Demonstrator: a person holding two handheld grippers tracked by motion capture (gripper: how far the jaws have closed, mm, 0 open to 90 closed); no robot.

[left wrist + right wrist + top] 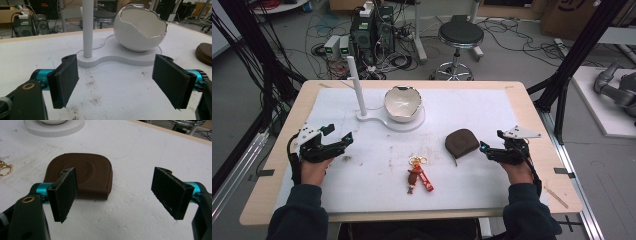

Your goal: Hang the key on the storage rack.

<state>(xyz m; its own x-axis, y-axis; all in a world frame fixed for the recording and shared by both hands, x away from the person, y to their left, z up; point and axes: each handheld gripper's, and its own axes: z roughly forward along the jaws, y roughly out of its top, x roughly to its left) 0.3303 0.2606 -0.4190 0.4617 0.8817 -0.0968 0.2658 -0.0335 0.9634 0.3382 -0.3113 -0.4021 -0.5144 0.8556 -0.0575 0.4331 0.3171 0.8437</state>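
A brown leather pouch [461, 141] lies flat on the white mat, right of centre; in the right gripper view the pouch [90, 173] sits just beyond the left jaw. My right gripper [490, 146] [115, 192] is open and empty, just right of the pouch. A red keychain with gold rings [419, 176] lies near the front middle. A white eggshell-shaped bowl [402, 103] [140, 30] stands on a white base [412, 124] with an upright post [356, 85] [87, 27]. My left gripper [337, 137] [116, 80] is open and empty at the left, pointing toward the base.
The white mat [362, 170] covers a wooden table [269, 185]. Dirt smudges mark the mat's middle. Beyond the table stand a stool [460, 37], computers and cables on the floor. Gold rings [5, 167] show at the right gripper view's left edge.
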